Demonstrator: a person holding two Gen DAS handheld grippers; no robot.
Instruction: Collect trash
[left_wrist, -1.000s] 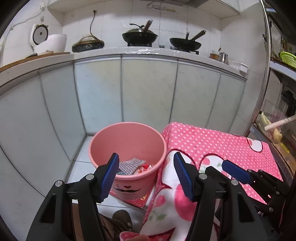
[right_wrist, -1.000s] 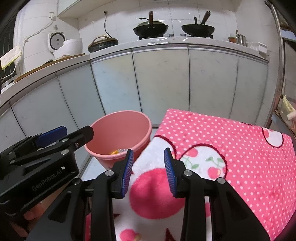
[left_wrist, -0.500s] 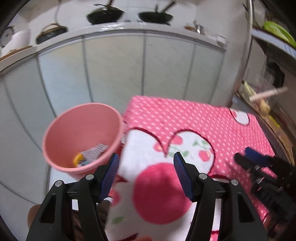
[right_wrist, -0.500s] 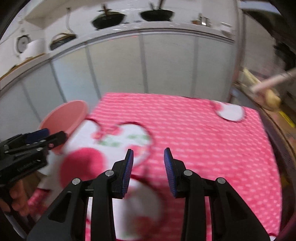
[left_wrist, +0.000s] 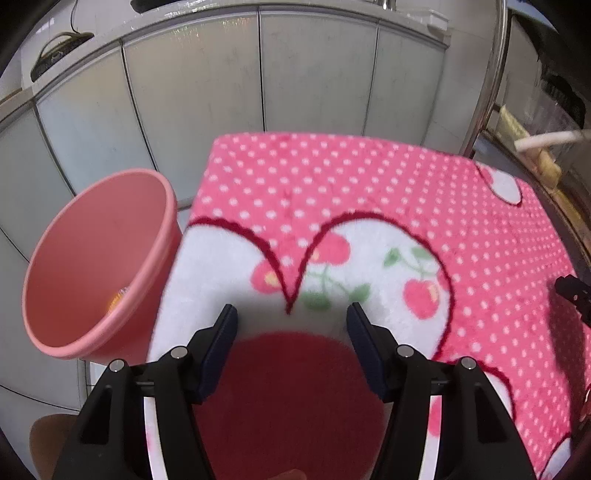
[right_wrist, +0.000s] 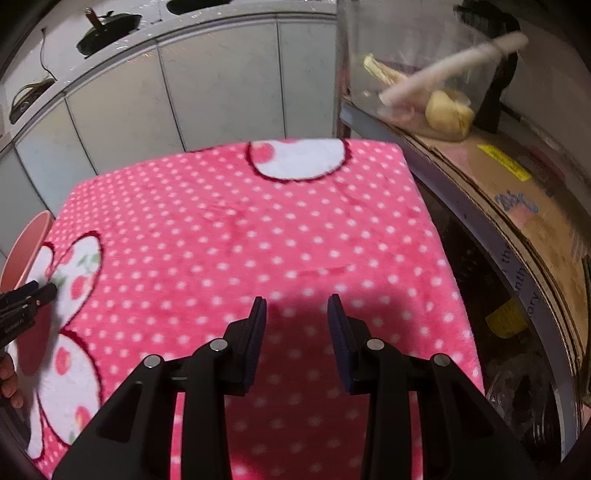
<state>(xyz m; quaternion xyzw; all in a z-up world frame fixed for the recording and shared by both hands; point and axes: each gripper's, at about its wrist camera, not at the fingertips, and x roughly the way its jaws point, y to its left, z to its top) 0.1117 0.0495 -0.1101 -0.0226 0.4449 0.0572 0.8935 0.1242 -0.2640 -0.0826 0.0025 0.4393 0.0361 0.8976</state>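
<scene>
Now over pink dotted blanket (left_wrist: 332, 192), both tools angled down. Left gripper (left_wrist: 291, 325) w/ jaws apart, nothing between pads, hanging above white heart patch (left_wrist: 369, 266) w/ cherry print and big red circle. Right gripper (right_wrist: 296, 317) also released, narrower gap, empty, above plain dotted stretch toward blanket's right side; shadow on cloth just ahead of tips. Pink bucket (left_wrist: 99, 258) left of blanket edge, touching or nearly so, standing on floor by grey cabinet fronts (left_wrist: 229, 74). Trash inside bucket: only small orange bit (left_wrist: 117, 297) peeking low behind rim, rest hidden. No loose trash visible on blanket. Right of blanket: shelf w/ cardboard (right_wrist: 517, 206), clear container (right_wrist: 424, 74) holding pale stick and yellowish lumps, blurred. Pans on counter, top left, mostly cropped.
</scene>
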